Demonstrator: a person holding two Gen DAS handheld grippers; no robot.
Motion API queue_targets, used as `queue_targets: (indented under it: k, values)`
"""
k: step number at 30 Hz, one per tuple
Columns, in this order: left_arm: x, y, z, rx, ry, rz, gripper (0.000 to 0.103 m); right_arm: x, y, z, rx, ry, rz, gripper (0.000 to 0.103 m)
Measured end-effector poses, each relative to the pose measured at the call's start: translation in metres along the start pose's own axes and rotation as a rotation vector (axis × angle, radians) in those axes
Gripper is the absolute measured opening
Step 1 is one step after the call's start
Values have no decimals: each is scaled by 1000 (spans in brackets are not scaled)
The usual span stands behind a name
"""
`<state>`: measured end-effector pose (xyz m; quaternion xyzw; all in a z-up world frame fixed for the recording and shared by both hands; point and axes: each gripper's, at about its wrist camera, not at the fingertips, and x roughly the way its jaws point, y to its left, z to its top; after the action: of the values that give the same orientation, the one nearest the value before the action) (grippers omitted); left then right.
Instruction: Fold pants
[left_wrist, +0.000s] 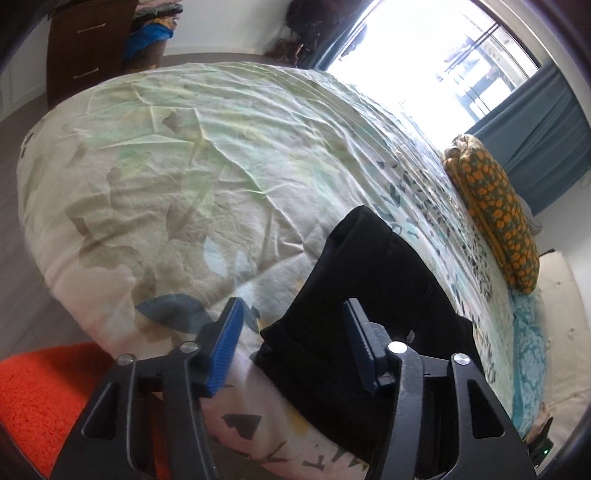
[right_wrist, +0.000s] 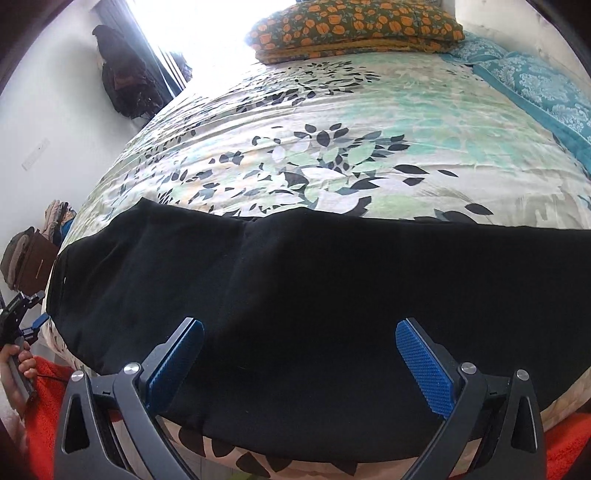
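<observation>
Black pants (right_wrist: 295, 295) lie flat across the near edge of the bed, spread left to right. In the left wrist view one end of the pants (left_wrist: 362, 295) lies between my fingers. My left gripper (left_wrist: 291, 321) is open, hovering over that end near the bed's edge. My right gripper (right_wrist: 299, 332) is open above the middle of the pants, holding nothing. The left gripper also shows in the right wrist view (right_wrist: 22, 317) at the pants' left end, held by a hand.
The bed has a leaf-print cover (right_wrist: 332, 147). A folded orange-flowered blanket (right_wrist: 354, 29) and a teal pillow (right_wrist: 535, 85) lie at the head. A red rug (left_wrist: 44, 398) lies on the floor by the bed. A wooden dresser (left_wrist: 88, 48) stands beyond.
</observation>
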<state>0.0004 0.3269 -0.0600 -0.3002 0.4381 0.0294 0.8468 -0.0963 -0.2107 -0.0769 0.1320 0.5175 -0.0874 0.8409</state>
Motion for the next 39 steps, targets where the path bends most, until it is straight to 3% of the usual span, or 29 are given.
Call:
queue_targets:
  k: [3, 8, 10, 11, 13, 15, 17, 20, 22, 27, 30, 32, 35, 39]
  values:
    - [3, -6, -1, 45, -1, 26, 9, -4, 8, -1, -47, -24, -11, 103]
    - [-15, -16, -7, 111, 21, 94, 8, -16, -6, -3, -13, -58, -40, 103]
    - [-12, -17, -9, 114, 38, 163, 7, -17, -20, -2, 33, -52, -50, 103]
    - [-10, -17, -10, 108, 42, 210, 11, -15, -27, -3, 62, -39, -56, 103]
    - [-10, -17, -9, 86, 41, 280, 29, -12, -43, -3, 124, -17, -58, 103]
    - [-24, -21, -7, 62, -18, 338, 45, -22, -62, 0, 193, -42, -60, 103]
    - [-44, -35, -5, 73, -110, 345, 56, -45, -90, 7, 274, -109, -54, 103]
    - [-60, -76, -10, 158, -174, 273, 67, -89, -156, 11, 451, -220, -64, 103]
    - [-57, -115, -23, 252, -153, 182, 69, -118, -210, 6, 593, -274, -88, 103]
    - [-17, -224, -98, 566, 76, -95, 72, -177, -335, -42, 952, -375, -105, 103]
    - [1, -281, -163, 791, 166, -194, 72, -185, -383, -56, 992, -351, -73, 103]
    - [9, -308, -205, 929, 197, -257, 72, -172, -404, -58, 975, -267, -3, 103]
    - [29, -330, -254, 1058, 262, -254, 71, -153, -423, -72, 1035, -210, 123, 102]
    - [46, -332, -277, 1082, 312, -216, 69, -145, -425, -73, 1003, -214, 200, 98]
